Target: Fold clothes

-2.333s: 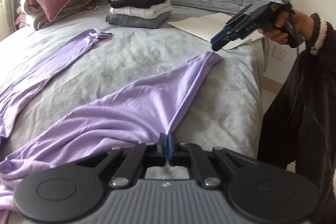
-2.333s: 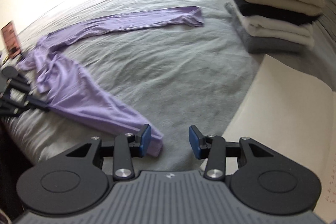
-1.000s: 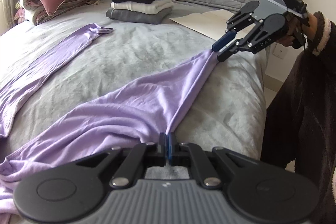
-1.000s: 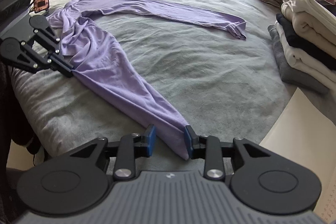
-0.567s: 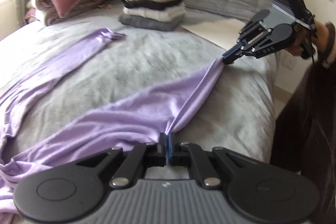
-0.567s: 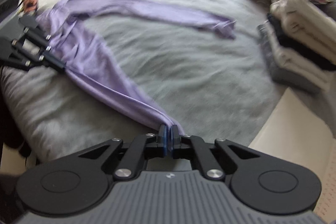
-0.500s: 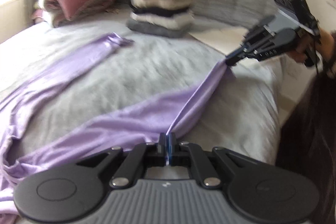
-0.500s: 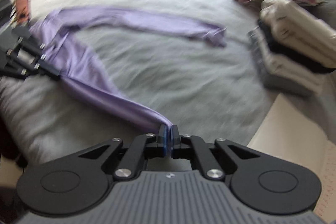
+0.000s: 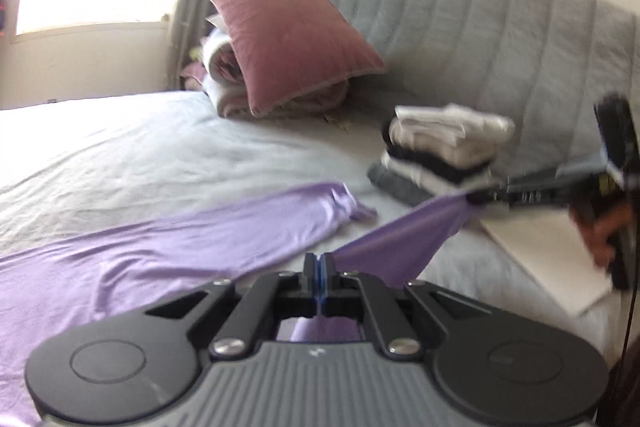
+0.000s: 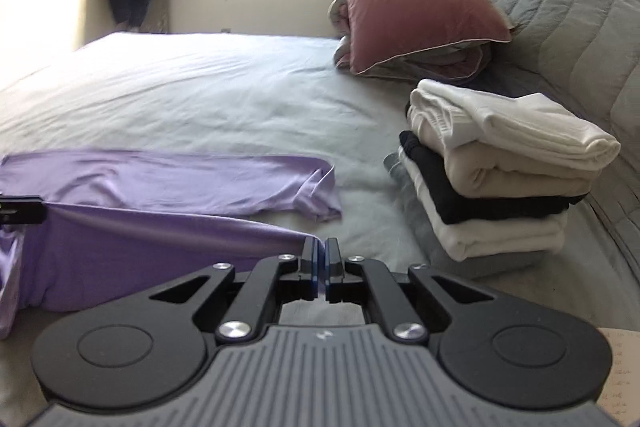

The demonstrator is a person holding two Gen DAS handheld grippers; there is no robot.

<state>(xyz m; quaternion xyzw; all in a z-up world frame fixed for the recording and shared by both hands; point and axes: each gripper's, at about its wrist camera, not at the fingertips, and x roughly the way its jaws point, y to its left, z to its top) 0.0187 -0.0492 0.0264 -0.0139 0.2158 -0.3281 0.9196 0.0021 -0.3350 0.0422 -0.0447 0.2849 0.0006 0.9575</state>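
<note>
A lilac long-sleeved top (image 10: 132, 247) of thin, soft cloth lies partly on the bed (image 10: 180, 95). One edge is lifted and stretched taut between the left tool (image 9: 319, 269) and the right tool (image 10: 320, 263), both clamped on it. Beyond the tools, one sleeve (image 10: 192, 183) lies flat, its cuff crumpled.

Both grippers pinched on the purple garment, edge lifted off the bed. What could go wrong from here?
1. Both the left gripper and right gripper pinch only a thin bit of the purple garment; the taut span could slip out.
2. The far leg lies flat on the bed; carrying the lifted edge over may drag or bunch it.
3. The folded stack sits close to the right gripper; a swing could topple it.
</note>
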